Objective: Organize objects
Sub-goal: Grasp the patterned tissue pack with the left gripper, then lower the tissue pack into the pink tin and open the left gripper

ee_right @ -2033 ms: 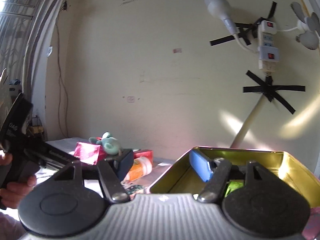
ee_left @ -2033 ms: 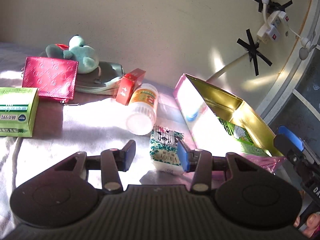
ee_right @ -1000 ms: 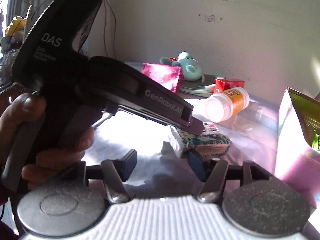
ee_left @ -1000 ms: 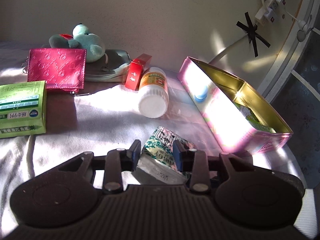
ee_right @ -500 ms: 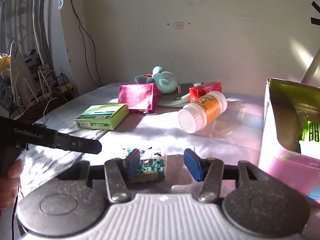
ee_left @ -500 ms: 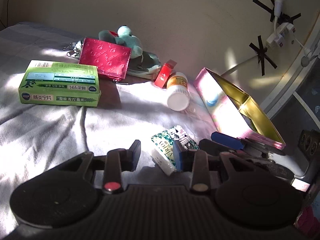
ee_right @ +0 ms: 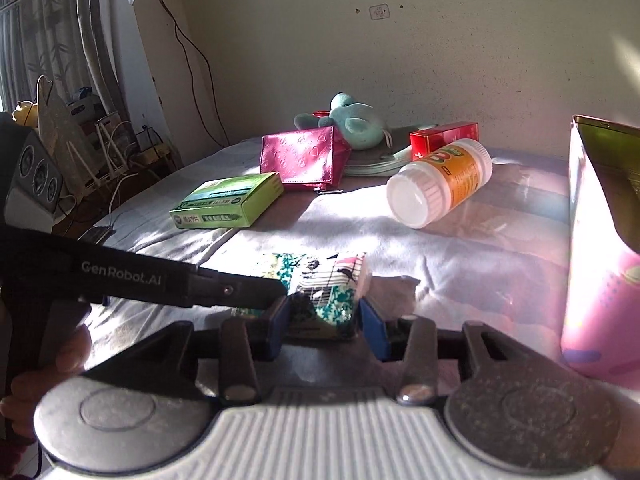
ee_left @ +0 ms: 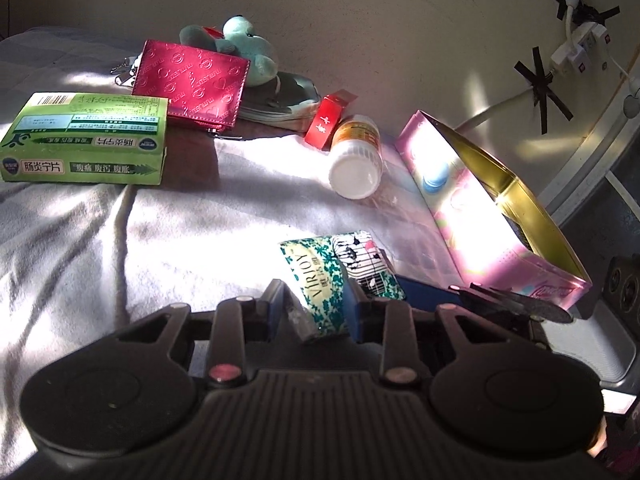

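Observation:
A small tissue pack [ee_left: 316, 280] with a green floral and birdcage print is tipped up off the white cloth. My left gripper [ee_left: 316, 312] is shut on its near end. In the right wrist view the same tissue pack [ee_right: 324, 292] sits between the blue pads of my right gripper [ee_right: 324, 324]. Those jaws are closing and the pads touch its two sides. The left gripper's black finger [ee_right: 240, 290] reaches in from the left. The right gripper's blue pad [ee_left: 424, 292] shows beside the pack. An open pink tin [ee_left: 480, 216] with a gold inside stands to the right.
On the cloth lie a white-capped orange bottle [ee_left: 356, 156], a small red box [ee_left: 328, 120], a green medicine box [ee_left: 84, 140], a red wallet [ee_left: 192, 84] and a teal plush toy [ee_left: 240, 40] on a grey pouch [ee_left: 284, 100]. The wall stands behind, with a taped power strip [ee_left: 576, 48].
The left gripper closed on the tissue pack and tipped it up. The right gripper swung from the tin over to the pack, and its jaws narrowed around it.

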A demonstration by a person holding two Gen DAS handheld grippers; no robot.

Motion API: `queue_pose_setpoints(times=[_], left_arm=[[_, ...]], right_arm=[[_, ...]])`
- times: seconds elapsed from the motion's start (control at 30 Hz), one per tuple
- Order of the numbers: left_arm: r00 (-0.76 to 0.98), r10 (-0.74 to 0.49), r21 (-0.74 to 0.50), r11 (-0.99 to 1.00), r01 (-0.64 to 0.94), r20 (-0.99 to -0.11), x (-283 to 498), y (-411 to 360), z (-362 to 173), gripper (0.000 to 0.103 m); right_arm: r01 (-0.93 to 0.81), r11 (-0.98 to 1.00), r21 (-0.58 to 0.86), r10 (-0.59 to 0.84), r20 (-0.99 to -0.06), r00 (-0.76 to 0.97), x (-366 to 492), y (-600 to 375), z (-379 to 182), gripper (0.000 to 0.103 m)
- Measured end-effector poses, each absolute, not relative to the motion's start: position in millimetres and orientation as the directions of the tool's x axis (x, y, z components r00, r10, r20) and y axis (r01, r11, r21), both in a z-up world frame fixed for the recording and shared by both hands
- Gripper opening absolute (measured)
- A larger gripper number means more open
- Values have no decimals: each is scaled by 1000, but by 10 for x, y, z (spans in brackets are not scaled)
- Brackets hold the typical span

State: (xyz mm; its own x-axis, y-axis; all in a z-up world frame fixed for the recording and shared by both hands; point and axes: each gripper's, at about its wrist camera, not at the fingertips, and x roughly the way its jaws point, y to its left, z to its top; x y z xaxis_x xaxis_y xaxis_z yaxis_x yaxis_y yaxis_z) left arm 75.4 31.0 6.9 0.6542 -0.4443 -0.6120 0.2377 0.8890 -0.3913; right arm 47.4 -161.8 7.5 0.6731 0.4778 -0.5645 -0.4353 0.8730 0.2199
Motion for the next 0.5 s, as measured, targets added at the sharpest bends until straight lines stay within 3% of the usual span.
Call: queue_pose_setpoints(times=[0.13,0.5], left_arm=[[674,-414,-329,908,260,-612,694,173,180,33],[712,-479,-265,878,399,-513,681,-351,757,33]], right_arm=[[-431,890,150,438,-543,717,344,-1588,145,32],[-304,950,72,310,-340,888,42,-1994,605,32]])
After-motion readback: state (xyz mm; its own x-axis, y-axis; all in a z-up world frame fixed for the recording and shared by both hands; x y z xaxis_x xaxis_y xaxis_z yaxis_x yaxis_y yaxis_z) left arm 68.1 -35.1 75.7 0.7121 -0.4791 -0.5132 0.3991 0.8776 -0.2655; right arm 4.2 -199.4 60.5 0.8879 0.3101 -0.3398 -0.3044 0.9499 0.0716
